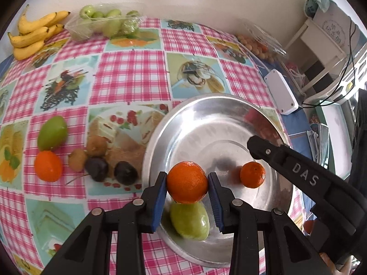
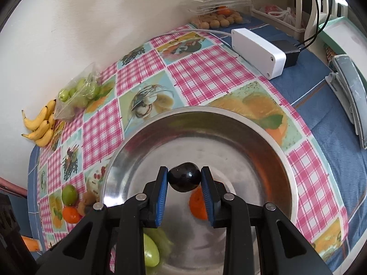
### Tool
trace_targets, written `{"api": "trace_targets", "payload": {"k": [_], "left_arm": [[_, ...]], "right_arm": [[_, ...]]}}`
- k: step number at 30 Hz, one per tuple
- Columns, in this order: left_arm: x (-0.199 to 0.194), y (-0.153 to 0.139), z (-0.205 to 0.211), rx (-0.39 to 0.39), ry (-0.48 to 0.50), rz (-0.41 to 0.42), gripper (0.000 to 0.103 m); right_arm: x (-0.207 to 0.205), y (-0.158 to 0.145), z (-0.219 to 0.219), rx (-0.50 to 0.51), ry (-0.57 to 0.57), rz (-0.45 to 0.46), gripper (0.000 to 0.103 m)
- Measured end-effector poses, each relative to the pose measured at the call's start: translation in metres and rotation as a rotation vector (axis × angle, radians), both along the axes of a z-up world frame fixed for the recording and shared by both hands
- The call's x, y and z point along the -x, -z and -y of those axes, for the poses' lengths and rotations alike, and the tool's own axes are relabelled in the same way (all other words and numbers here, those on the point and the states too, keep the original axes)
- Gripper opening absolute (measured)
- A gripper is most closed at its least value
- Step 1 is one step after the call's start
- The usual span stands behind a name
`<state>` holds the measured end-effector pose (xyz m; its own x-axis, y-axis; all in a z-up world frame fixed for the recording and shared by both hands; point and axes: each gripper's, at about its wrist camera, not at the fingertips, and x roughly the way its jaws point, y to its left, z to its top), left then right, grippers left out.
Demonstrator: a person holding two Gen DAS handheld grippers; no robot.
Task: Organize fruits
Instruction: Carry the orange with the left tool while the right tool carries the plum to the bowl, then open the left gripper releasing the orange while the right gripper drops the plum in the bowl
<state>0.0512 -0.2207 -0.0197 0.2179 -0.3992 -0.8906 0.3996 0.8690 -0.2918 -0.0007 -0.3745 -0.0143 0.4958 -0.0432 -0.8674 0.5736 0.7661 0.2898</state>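
Note:
My left gripper [image 1: 187, 183] is shut on an orange mandarin [image 1: 187, 182], held above the steel plate [image 1: 206, 119]. On the plate lie a green fruit [image 1: 190, 221] and a smaller mandarin [image 1: 252, 174]. My right gripper [image 2: 184, 180] is shut on a dark plum [image 2: 184, 180] over the same plate [image 2: 206, 123]; its arm [image 1: 305, 176] shows in the left wrist view. Under it are the mandarin [image 2: 197, 206] and the green fruit [image 2: 150, 251]. Left of the plate lie a green fruit [image 1: 52, 133], a mandarin [image 1: 48, 166], two kiwis [image 1: 78, 159] and two plums [image 1: 126, 173].
Bananas [image 1: 34, 34] and a clear tray of green fruits [image 1: 107, 23] sit by the far wall. A tray of small brown fruits [image 1: 259, 43] and a white box [image 1: 281, 94] lie at the far right. A checked cloth [image 1: 130, 75] covers the table.

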Motion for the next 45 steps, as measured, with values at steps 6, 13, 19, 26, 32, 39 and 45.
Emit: {"api": "trace_targets", "payload": {"k": [6, 13, 19, 26, 32, 39, 45], "left_arm": [[-0.001, 0.009, 0.007, -0.012, 0.015, -0.007, 0.038], [-0.001, 0.014, 0.013, -0.028, 0.019, -0.008, 0.038], [-0.001, 0.012, 0.014, -0.013, 0.034, -0.014, 0.041], [0.0, 0.003, 0.008, -0.003, 0.039, -0.006, 0.048], [0.002, -0.016, 0.002, 0.012, 0.04, 0.02, 0.048], [-0.005, -0.023, -0.019, -0.022, -0.021, 0.017, 0.048], [-0.015, -0.017, -0.041, -0.031, -0.087, -0.013, 0.048]], "right_arm": [[-0.005, 0.013, 0.004, -0.013, 0.002, -0.02, 0.031], [-0.009, 0.019, 0.002, -0.018, -0.002, -0.028, 0.031], [-0.01, 0.019, 0.001, -0.025, -0.01, -0.024, 0.032], [-0.01, 0.015, 0.001, -0.026, -0.017, -0.015, 0.044], [-0.005, 0.0, 0.0, -0.015, -0.014, 0.018, 0.044], [0.001, -0.008, -0.003, -0.013, -0.013, -0.004, 0.044], [0.009, -0.008, -0.014, -0.018, -0.037, -0.038, 0.044]]}}
